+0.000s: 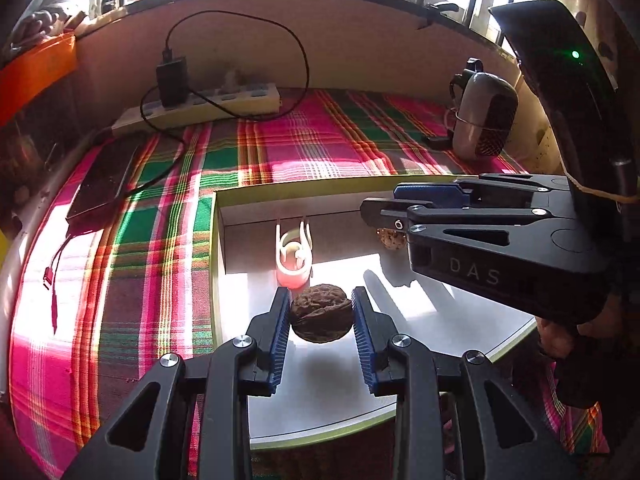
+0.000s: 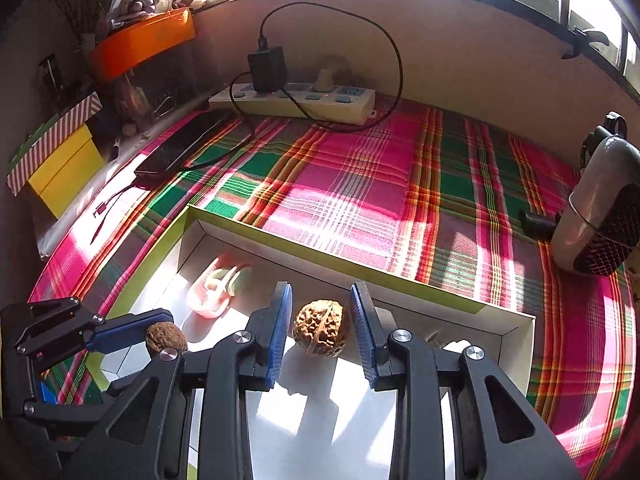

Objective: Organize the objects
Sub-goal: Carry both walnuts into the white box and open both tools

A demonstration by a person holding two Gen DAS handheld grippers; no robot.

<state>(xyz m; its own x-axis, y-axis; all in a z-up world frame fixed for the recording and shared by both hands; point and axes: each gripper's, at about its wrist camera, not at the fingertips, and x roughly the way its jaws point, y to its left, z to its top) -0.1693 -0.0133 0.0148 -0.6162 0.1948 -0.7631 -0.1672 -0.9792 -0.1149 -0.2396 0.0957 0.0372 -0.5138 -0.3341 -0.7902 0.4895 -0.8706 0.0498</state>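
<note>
Between the blue ribbed pads of the left gripper (image 1: 321,312) sits a dark walnut (image 1: 321,313), its shell deeply wrinkled, brown-black, with a seam running across its face; both pads press its sides and it hangs above its own shadow on the white floor of the shallow box (image 1: 420,292). A second walnut (image 2: 319,328), paler tan and pitted, lies inside the same box between the spread pads of the right gripper (image 2: 321,322), with a visible gap on each side, so those fingers stand open around it and touch nothing. From the left wrist view the right gripper (image 1: 374,216) reaches in from the right, the pale walnut (image 1: 392,238) partly hidden beneath it. Near the box's far left corner lies a pink-and-white plastic clip (image 1: 294,256). The box has lime-green rims and rests on a plaid cloth (image 2: 360,184) of pink, green and orange. Beyond it, along the wall, are a white power strip (image 2: 294,100) with a black charger (image 2: 266,68) plugged in, and a dark phone (image 2: 180,150) at the left. A grey oval device (image 2: 600,204) stands at the right edge.
</note>
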